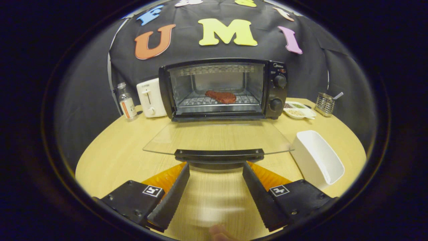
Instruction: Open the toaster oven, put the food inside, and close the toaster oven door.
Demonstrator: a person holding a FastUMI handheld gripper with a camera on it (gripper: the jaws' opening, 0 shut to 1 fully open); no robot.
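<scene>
Wooden table [113, 157], toaster oven [223, 88] door [217, 139] lowered flat, gripper [216, 169] spread apart just below door handle [219, 155]

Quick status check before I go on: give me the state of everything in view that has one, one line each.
toaster oven: open
glass door: folded down flat, handle just ahead of the fingers
food: inside, lying on the rack
gripper: open, holding nothing
white bin: empty, tilted
bottle: upright, capped
</scene>
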